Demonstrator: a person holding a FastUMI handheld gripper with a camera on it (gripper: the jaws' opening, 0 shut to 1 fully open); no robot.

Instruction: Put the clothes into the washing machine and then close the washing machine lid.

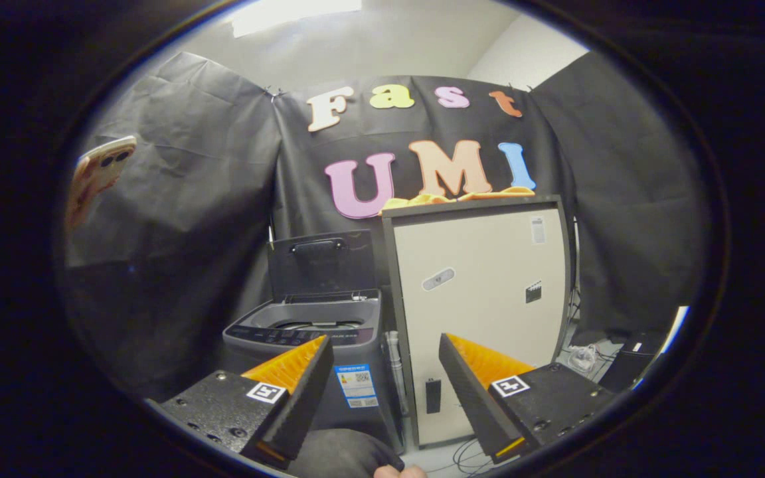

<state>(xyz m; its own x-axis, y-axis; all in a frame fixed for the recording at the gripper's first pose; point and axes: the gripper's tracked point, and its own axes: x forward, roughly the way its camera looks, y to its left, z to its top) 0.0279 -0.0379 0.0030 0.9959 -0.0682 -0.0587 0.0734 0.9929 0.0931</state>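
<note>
Spread wide and holding nothing, the claw [386, 348] hangs in the air well short of everything it has to handle, its two fingers [303, 388] aimed across the booth. Between and beyond them stand the two things that matter. Off the left finger is the washing machine [306, 332], a low grey top-loader on the floor, and its lid [321, 262] is propped up against the wall behind, so the drum mouth lies open and ready to take a load. Just beside the machine, on its right, rises a pale cabinet [482, 312], taller than the machine. Along the back of the cabinet's top edge lies the clothes [455, 197], a crumpled yellow-orange heap spread flat near the wall.

My reading is that nothing of the task is done yet: the cloth sits up high, the drum is bare as far as I can see, the lid waits open. The open fingers suit a reach up to the cabinet top first. A phone [97, 176] hangs at the far left against the wall.
</note>
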